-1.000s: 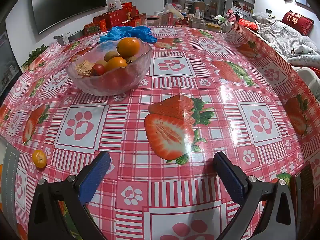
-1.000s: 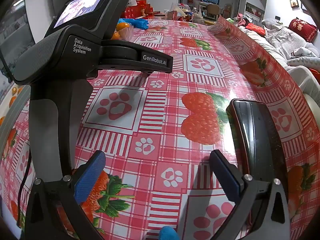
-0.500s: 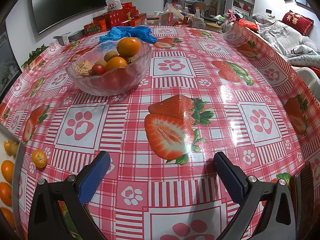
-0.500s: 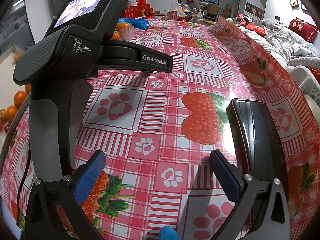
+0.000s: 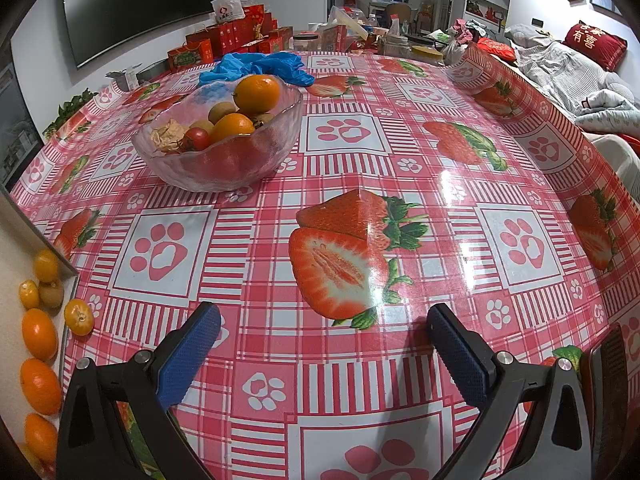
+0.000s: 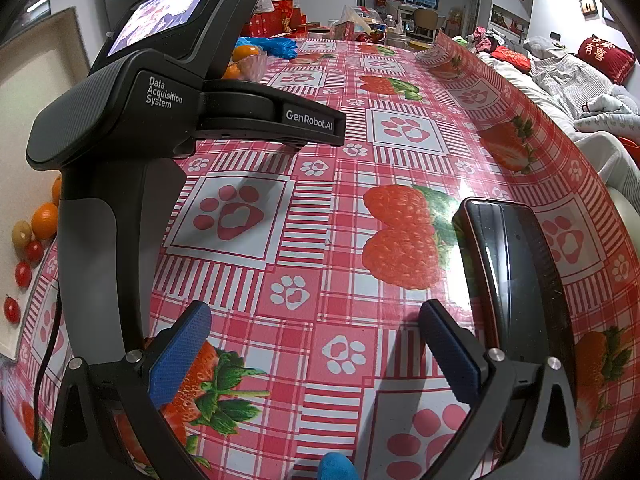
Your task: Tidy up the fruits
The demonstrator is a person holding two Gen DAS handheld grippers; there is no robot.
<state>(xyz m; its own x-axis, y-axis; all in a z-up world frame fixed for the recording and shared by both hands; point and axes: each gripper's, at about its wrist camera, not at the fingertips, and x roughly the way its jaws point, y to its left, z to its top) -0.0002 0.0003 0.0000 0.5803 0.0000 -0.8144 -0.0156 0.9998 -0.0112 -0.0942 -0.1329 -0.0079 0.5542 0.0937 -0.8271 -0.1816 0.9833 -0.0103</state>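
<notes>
Resting low over the tabletop (image 5: 400, 184), the left gripper (image 5: 320, 344) has its jaws spread wide and holds nothing, a ready pose before any pick. At upper left of the left wrist view stands the glass bowl (image 5: 224, 164), heaped with mixed fruit: an orange (image 5: 257, 94) on top, a cherry tomato (image 5: 197, 138) near the front rim. A pale tray (image 5: 20, 248) enters at the left edge, with kumquats lined inside it, likely the sorting target. One loose kumquat (image 5: 79, 317) lies on the cloth just beside the tray wall. The right gripper (image 6: 316, 344) is likewise wide and empty, with a dark phone (image 6: 516, 280) close by its right finger. Sorting looks barely begun.
</notes>
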